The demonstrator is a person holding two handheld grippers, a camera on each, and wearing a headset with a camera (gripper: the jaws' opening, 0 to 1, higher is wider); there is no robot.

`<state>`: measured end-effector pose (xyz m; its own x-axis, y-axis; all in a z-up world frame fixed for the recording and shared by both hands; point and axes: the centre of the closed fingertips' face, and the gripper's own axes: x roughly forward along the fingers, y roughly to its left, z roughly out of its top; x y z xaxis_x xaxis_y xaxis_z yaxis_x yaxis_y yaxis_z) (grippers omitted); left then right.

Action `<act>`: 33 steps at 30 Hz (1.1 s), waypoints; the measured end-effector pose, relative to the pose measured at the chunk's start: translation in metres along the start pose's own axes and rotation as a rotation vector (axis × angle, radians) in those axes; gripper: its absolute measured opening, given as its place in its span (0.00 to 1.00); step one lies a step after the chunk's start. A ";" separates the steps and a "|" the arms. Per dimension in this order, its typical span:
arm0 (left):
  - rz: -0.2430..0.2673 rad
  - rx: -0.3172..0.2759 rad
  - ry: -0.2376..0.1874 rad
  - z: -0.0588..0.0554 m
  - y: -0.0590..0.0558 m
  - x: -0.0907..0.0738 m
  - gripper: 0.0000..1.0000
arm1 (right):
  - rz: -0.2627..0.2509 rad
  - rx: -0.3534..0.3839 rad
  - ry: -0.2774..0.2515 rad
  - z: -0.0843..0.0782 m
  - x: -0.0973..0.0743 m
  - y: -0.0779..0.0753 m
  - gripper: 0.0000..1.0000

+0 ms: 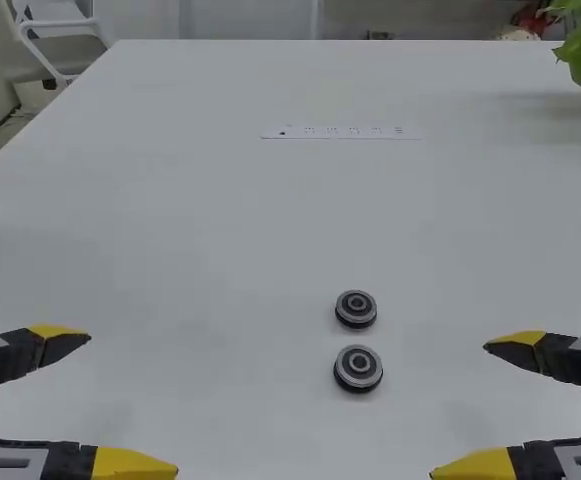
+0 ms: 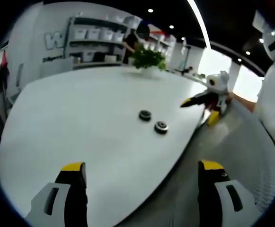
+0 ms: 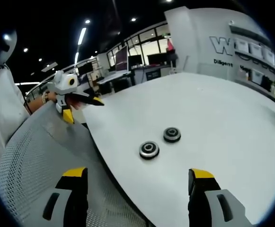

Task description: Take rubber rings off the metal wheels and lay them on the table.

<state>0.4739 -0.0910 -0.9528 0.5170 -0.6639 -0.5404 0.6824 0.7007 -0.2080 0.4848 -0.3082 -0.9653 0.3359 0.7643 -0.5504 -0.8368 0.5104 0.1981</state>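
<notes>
Before closing on anything, log both claws: left gripper [image 1: 128, 402] lower left of head view, right gripper [image 1: 460, 408] lower right, each spread wide, holding nothing. Find near wheel [image 1: 358, 368] just right of centre, low in frame; far wheel [image 1: 356, 309] close above it, not touching; both flat on table [image 1: 220, 200], rubber ring [image 1: 337, 370] seemingly on each. Probably best: pin near wheel from above with one claw, nip dark outer band with other, peel round rim gradually. Expect sliding on smooth top.

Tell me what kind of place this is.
Probably an open-plan office or lab: a large white table, storage shelves along a wall, desk monitors, and big wall lettering.
</notes>
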 end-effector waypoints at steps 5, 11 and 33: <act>0.001 0.012 -0.012 0.003 0.000 0.000 1.00 | -0.003 0.007 -0.012 0.002 -0.001 -0.001 0.87; -0.003 0.014 -0.025 0.006 -0.001 -0.001 0.99 | -0.001 -0.018 -0.027 0.007 -0.002 0.002 0.84; -0.025 0.105 -0.092 0.046 -0.005 -0.005 0.99 | -0.065 -0.111 -0.087 0.048 -0.014 -0.006 0.80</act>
<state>0.4912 -0.1035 -0.9119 0.5412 -0.7051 -0.4582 0.7433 0.6559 -0.1314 0.5058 -0.3033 -0.9200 0.4229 0.7647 -0.4862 -0.8532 0.5168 0.0705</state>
